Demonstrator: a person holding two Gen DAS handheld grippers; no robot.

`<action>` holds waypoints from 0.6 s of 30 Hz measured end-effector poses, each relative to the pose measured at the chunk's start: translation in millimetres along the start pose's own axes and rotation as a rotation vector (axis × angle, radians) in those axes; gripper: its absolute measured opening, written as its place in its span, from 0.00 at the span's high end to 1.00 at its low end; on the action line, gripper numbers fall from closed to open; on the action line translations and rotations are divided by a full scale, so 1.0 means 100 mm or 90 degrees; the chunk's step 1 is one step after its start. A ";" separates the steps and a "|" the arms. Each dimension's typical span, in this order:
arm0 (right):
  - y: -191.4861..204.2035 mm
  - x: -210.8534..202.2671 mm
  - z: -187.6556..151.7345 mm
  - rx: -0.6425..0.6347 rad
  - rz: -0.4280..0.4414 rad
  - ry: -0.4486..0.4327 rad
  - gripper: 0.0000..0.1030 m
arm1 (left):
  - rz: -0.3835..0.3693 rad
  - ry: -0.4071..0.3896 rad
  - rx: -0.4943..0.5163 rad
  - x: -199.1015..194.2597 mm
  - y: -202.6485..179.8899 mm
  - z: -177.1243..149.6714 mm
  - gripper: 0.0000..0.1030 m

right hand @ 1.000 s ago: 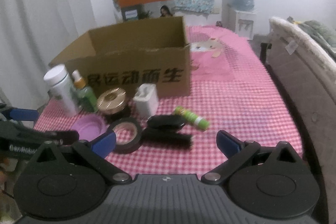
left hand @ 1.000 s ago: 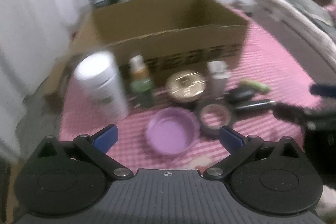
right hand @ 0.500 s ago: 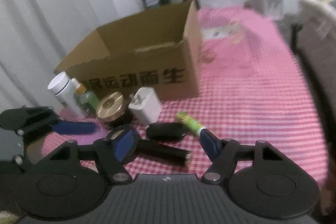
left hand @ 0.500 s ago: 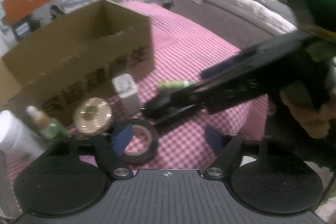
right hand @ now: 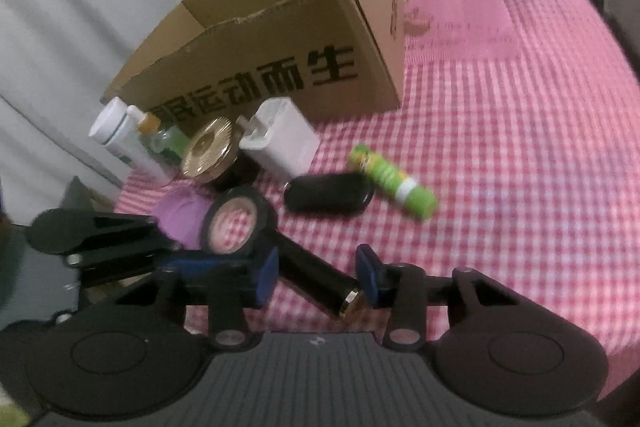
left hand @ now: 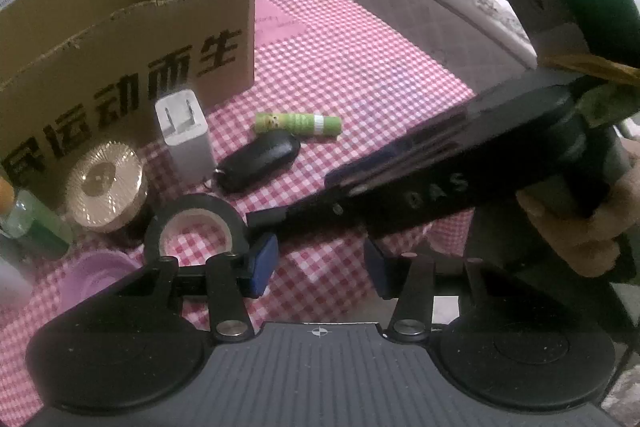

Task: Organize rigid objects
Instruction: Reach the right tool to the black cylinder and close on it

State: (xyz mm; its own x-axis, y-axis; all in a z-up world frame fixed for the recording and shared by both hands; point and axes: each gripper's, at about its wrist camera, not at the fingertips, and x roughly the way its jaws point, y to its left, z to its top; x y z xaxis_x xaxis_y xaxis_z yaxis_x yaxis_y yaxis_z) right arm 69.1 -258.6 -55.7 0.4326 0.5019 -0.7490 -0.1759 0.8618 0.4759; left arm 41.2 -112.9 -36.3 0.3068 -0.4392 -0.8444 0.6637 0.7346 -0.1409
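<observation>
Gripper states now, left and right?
Left gripper: open, jaws just closing, nothing between them.
Right gripper: open, jaws just closing, black tube between them, ungripped.

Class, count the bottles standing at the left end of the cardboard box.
2: a tall white plastic bottle at the far left, and a small green bottle with an orange cap beside it. Others may be hidden behind them.

Surface point(right hand: 520, 131) has a pink-and-white checked cloth. Cardboard box point(right hand: 280, 39) sits toward the far left. Along its front: white bottle point(right hand: 120, 139), green bottle point(right hand: 166, 143), gold-lidded jar point(right hand: 208, 149), white charger point(right hand: 280, 143). Nearer: purple lid point(right hand: 180, 215), tape roll point(right hand: 236, 219), black fob point(right hand: 328, 193), green tube point(right hand: 392, 181), black cylinder point(right hand: 320, 279) near the front edge.
</observation>
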 end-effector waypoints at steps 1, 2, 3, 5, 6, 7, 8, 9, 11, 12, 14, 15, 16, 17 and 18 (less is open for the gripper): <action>-0.01 -0.01 -0.02 0.009 0.011 0.008 0.61 | -0.001 0.002 -0.002 0.01 0.01 0.01 0.54; -0.02 0.00 -0.02 0.016 0.020 0.014 0.61 | -0.003 0.005 -0.003 0.02 0.01 0.00 0.53; -0.02 0.01 -0.03 0.019 0.026 0.018 0.61 | -0.006 0.009 -0.005 0.03 0.01 0.00 0.53; -0.01 0.01 -0.03 0.019 0.037 0.024 0.63 | -0.009 0.016 -0.010 0.04 0.03 0.00 0.53; -0.02 0.02 -0.02 0.019 0.044 0.029 0.65 | -0.010 0.021 -0.012 0.04 0.03 0.01 0.51; -0.02 0.04 -0.01 0.020 0.049 0.035 0.66 | -0.013 0.027 -0.015 0.05 0.04 0.02 0.51; -0.02 0.07 0.00 0.019 0.052 0.036 0.67 | -0.016 0.032 -0.020 0.07 0.05 0.02 0.51; -0.02 0.08 0.01 0.016 0.053 0.038 0.69 | -0.018 0.037 -0.025 0.09 0.06 0.02 0.51; -0.03 0.11 0.05 0.013 0.052 0.042 0.71 | -0.016 0.034 -0.027 0.09 0.06 0.03 0.51; -0.03 0.11 0.07 0.010 0.052 0.042 0.71 | -0.015 0.034 -0.028 0.09 0.05 0.04 0.51; -0.02 0.13 0.12 0.003 0.047 0.045 0.71 | -0.016 0.032 -0.036 0.09 0.05 0.04 0.51; -0.03 0.13 0.14 0.006 0.047 0.047 0.71 | -0.020 0.032 -0.041 0.10 0.06 0.05 0.50; -0.04 0.15 0.16 0.010 0.049 0.049 0.71 | -0.025 0.031 -0.046 0.11 0.06 0.06 0.49; -0.06 0.16 0.17 0.013 0.051 0.051 0.72 | -0.028 0.029 -0.051 0.11 0.06 0.07 0.48; -0.08 0.18 0.19 0.013 0.054 0.053 0.72 | -0.029 0.028 -0.056 0.11 0.06 0.08 0.46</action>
State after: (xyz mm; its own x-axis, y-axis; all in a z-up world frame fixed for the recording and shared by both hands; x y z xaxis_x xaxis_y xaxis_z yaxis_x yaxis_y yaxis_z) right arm 94.8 -257.9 -63.9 0.3413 0.5786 -0.7408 -0.1903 0.8143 0.5483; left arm 54.1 -117.1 -43.0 0.2458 -0.4513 -0.8579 0.6139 0.7574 -0.2226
